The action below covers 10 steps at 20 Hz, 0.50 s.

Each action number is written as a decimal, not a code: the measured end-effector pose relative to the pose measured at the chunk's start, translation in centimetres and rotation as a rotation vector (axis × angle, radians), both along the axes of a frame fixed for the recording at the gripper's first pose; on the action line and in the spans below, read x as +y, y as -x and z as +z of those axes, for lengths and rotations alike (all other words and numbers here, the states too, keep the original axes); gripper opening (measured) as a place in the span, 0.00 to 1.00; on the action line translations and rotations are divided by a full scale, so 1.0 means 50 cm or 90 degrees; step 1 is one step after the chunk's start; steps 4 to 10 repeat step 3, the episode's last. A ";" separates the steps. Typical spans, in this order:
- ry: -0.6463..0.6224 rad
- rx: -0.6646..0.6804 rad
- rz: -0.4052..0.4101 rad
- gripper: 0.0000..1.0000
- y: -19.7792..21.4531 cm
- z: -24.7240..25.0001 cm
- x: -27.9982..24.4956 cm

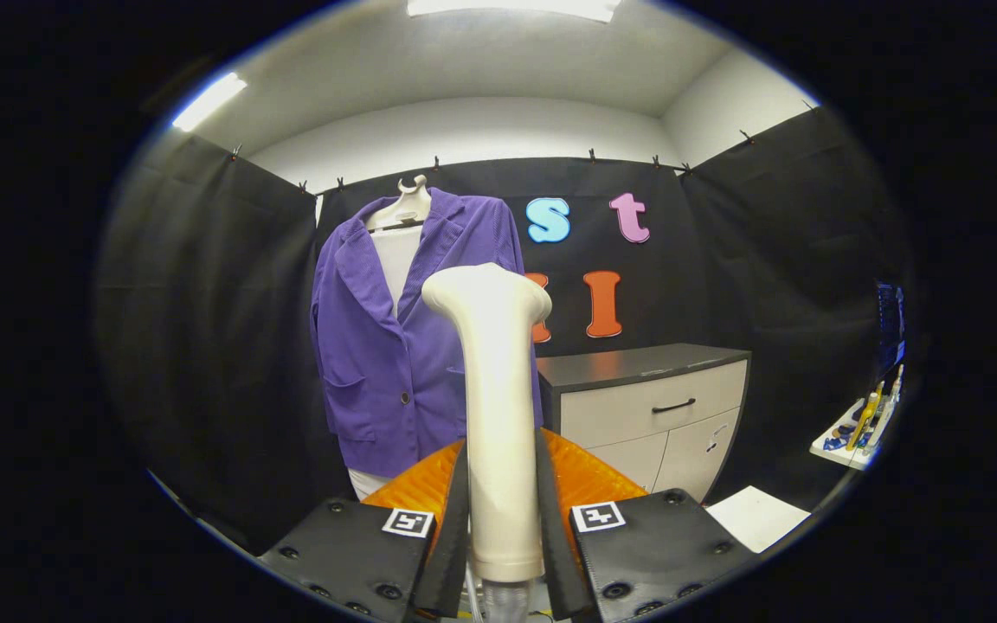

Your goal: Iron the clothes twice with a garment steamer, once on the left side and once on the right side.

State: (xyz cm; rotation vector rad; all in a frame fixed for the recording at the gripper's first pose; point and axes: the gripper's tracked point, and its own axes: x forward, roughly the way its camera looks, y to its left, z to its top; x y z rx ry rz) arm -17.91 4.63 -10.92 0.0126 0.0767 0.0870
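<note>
We see the tool (503,519) as two broad, flat blocks set side by side, each dotted with round screw heads along its lower part; each block bears a small square marker, a dark pattern on a white field, at its inner upper corner; from the inner edge of each block a slim, tapering finger (455,528) rises; behind them bulges a ribbed orange body (589,476), glossy and rounded.

Dark-topped cabinet (637,363) on floor; white sheet (758,517) on floor beside.
</note>
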 end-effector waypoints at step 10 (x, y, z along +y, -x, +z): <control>0.002 -0.003 -0.001 0.44 0.000 0.003 0.000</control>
